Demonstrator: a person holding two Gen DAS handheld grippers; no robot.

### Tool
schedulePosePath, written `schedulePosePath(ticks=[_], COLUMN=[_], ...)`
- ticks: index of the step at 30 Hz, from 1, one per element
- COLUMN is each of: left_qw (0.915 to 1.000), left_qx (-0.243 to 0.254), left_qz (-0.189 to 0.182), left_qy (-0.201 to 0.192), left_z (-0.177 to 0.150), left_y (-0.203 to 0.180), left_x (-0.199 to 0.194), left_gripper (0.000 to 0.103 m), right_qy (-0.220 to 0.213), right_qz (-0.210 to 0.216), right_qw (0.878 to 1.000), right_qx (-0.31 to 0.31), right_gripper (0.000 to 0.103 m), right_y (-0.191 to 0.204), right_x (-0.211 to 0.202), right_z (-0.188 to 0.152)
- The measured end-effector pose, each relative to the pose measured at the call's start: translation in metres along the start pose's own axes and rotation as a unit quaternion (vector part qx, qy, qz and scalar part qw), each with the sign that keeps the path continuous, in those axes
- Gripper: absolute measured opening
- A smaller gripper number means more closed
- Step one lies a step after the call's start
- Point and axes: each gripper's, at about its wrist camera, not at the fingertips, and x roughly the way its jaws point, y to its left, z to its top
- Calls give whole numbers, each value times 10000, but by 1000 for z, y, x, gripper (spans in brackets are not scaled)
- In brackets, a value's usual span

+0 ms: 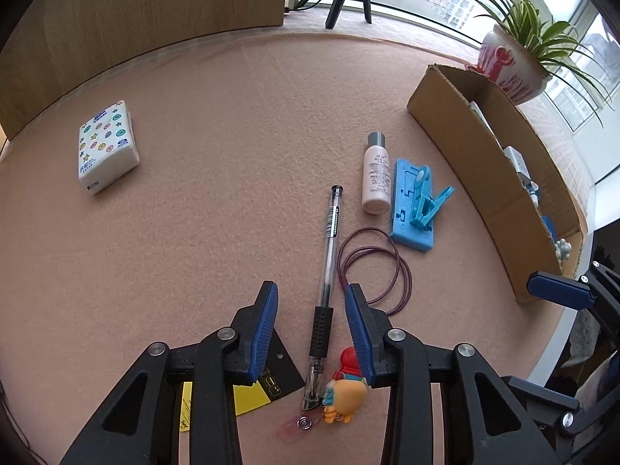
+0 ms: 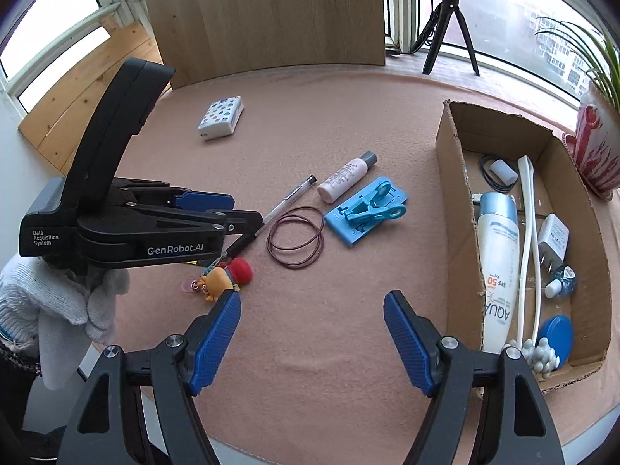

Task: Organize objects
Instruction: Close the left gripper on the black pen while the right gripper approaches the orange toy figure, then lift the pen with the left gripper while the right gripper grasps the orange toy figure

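A: The left gripper [image 1: 312,323] is pictured low over the pink felt-covered table [image 1: 217,124], its blue-padded jaws partly spread on either side of the black rubber grip of a clear plastic gel pen [image 1: 323,290]. No pad is seen touching the barrel, so nothing is pinched yet.

B: And the right gripper [image 2: 312,343]?

A: It is held with jaws spread wide and empty, over bare felt between the clutter and the open brown cardboard box [image 2: 453,178] on the right, where a white sunscreen bottle [image 2: 498,267] and other small items already lie.

B: What is judged most likely to go wrong?

A: The pen's tip lies just beside an orange cartoon-figure keychain [image 1: 343,389], and a thin maroon wire loop [image 1: 372,267] lies touching or nearly touching the right-hand pad. If the jaws are closed here, the loop or the keychain could be caught along with the pen, or the round barrel could be rolled out from between the pads.

B: What remains unsorted?

A: A small pink bottle with a grey cap [image 1: 376,174], a light-blue plastic clip holder [image 1: 414,203] and a white patterned tissue pack [image 1: 106,147] are still seen on the felt.
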Motion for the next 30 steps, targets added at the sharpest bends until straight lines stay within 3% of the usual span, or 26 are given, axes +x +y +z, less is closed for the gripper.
schedulePosePath(ticks=[14, 30], left_qw=[9989, 9991], left_qx=[385, -318], left_qz=[258, 266], left_qy=[117, 55], left_z=[-8, -37], left_y=[-2, 57], left_x=[10, -12], left_gripper=[19, 15], right_qy=[185, 428], right_qz=[110, 224], right_qw=[9997, 9972], right_qx=[-147, -569], right_gripper=[73, 73], right_y=[23, 58], right_x=[14, 58], right_z=[1, 15])
